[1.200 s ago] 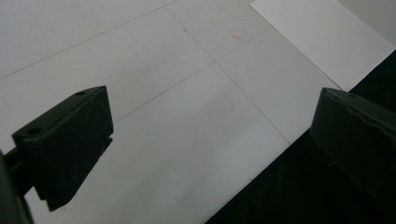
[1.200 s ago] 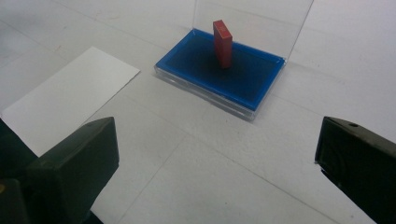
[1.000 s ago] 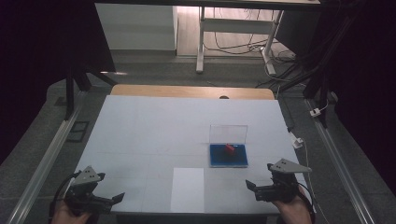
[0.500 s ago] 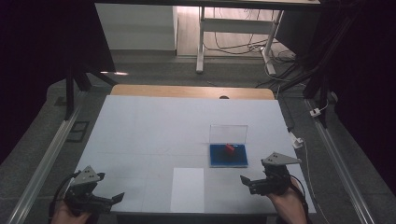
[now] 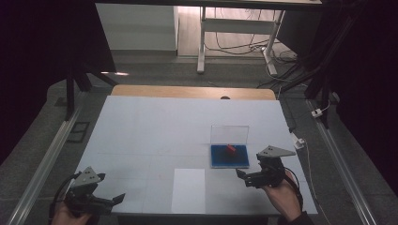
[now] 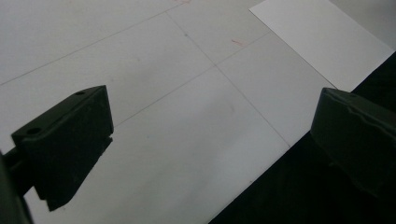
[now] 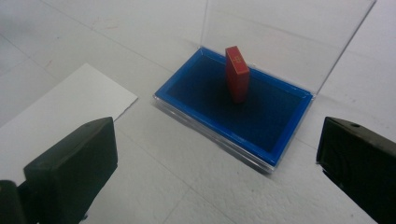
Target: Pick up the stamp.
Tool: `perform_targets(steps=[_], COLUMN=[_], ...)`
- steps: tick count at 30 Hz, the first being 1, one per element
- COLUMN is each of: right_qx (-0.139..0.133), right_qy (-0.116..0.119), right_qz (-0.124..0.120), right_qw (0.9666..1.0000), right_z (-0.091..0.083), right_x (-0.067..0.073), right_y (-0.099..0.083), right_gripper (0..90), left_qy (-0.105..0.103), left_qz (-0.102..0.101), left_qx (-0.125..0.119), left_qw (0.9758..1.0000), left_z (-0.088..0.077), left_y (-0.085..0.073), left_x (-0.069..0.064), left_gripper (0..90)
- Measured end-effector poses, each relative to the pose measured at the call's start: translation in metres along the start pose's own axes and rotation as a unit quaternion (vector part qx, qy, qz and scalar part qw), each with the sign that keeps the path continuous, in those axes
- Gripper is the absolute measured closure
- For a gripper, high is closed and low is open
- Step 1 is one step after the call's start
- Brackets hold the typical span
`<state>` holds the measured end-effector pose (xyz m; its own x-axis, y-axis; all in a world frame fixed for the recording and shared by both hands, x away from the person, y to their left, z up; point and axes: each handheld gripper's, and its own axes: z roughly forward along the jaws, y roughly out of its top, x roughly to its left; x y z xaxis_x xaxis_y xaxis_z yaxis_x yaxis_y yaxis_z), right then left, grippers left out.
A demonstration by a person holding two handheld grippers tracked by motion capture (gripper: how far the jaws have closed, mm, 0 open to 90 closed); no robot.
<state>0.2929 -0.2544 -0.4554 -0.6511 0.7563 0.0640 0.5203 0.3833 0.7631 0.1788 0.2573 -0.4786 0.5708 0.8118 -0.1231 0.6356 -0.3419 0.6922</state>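
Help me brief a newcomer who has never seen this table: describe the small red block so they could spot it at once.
Start at the white table and look right of centre for the blue tray with a clear lid standing open behind it. The red block stands upright on end inside that tray, just ahead of the right hand-held gripper. It is the one red thing there; the white sheet nearby lies flat.

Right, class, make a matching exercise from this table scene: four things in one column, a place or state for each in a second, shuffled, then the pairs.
Things:
1. red block
2. clear lid
3. white sheet
4. left gripper

Place or state:
A. flat on the table near its front edge
B. open, at the table's front left corner
C. standing upright in the blue tray
D. raised behind the tray

Pairs: 1-C, 2-D, 3-A, 4-B
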Motion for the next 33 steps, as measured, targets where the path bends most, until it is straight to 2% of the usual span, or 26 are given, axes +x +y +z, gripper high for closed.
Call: perform_targets(steps=[4, 13, 15, 23, 30, 33], right_qx=[0.004, 0.014, 0.02, 0.028, 0.033, 0.043], right_qy=[0.007, 0.006, 0.007, 0.024, 0.012, 0.004], right_qz=[0.002, -0.018, -0.03, -0.034, -0.032, -0.04], right_qw=[1.0, 0.9997, 0.9993, 0.9988, 0.9989, 0.9982], right_z=[0.007, 0.02, 0.026, 0.042, 0.053, 0.059], right_x=[0.0, -0.002, -0.003, -0.006, -0.011, -0.012], right_y=[0.003, 0.011, 0.013, 0.022, 0.028, 0.03], right_gripper=[0.0, 0.0, 0.0, 0.0, 0.0, 0.0], left_qy=[0.0, 0.002, 0.001, -0.004, -0.007, -0.008], left_qz=[0.0, -0.002, -0.002, -0.001, 0.0, 0.0], left_qx=[0.0, 0.0, 0.0, -0.002, -0.004, -0.003], left_qw=[1.0, 1.0, 1.0, 1.0, 1.0, 1.0], left_z=[0.0, 0.0, 0.0, 0.0, 0.0, 0.0], left_y=[0.0, 0.0, 0.0, 0.0, 0.0, 0.001], left_x=[0.0, 0.0, 0.0, 0.001, 0.001, 0.001], left_gripper=[0.0, 0.0, 0.0, 0.0, 0.0, 0.0])
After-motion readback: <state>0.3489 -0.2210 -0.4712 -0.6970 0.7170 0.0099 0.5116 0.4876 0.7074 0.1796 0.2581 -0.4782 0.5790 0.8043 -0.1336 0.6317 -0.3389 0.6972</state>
